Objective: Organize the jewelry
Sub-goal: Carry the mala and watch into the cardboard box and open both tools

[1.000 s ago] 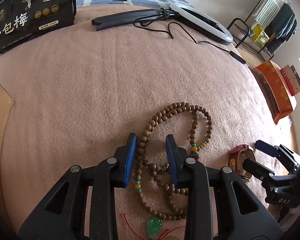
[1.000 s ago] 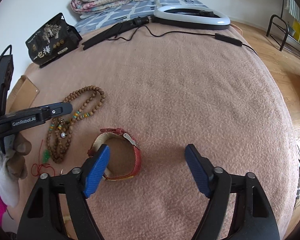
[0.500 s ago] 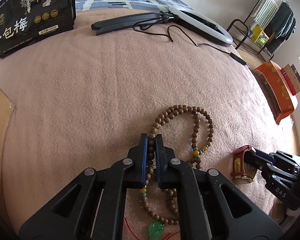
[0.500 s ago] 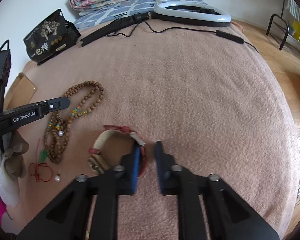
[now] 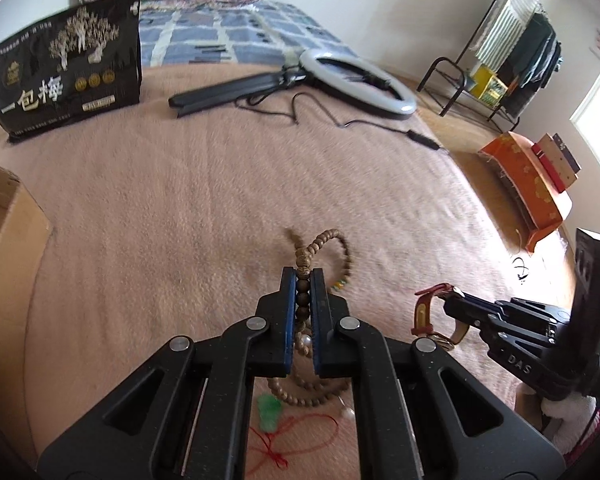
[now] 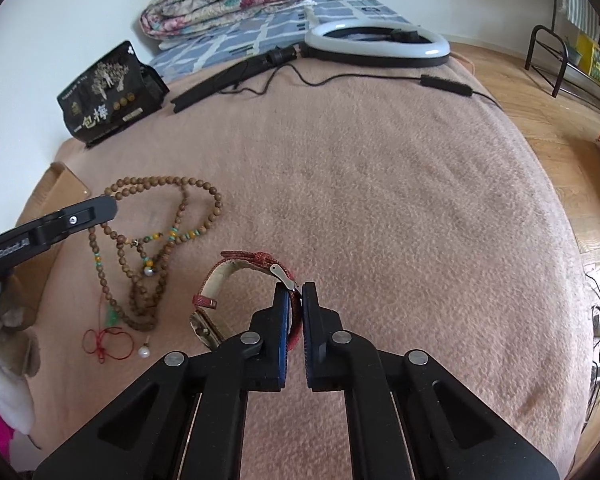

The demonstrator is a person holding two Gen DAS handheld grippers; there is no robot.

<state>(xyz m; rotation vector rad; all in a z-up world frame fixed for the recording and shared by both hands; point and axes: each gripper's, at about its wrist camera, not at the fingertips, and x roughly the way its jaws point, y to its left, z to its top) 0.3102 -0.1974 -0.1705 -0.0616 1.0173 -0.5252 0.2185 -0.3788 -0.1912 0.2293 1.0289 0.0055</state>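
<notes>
A long string of brown wooden beads (image 6: 160, 240) with green and yellow accents lies on the pink blanket (image 6: 380, 200). My left gripper (image 5: 303, 276) is shut on a strand of the wooden beads (image 5: 302, 292) and lifts that part up. A watch with a red strap (image 6: 236, 280) stands beside the beads. My right gripper (image 6: 295, 292) is shut on the red strap near its buckle. The watch also shows in the left wrist view (image 5: 424, 312). A green pendant on a red cord (image 5: 270, 412) and a small pearl (image 6: 144, 351) lie near the beads.
A black snack bag (image 5: 68, 84) stands at the back left. A ring light (image 6: 376, 42) with its folded stand and cable lies at the back. A cardboard box (image 5: 4, 240) is at the left edge. A folded quilt (image 6: 228, 0) lies behind. An orange box (image 5: 528, 184) sits on the floor at right.
Both grippers closed from open: the left on the bead strand, the right on the watch strap. The left gripper has since lifted its strand, and the watch has tipped up.
</notes>
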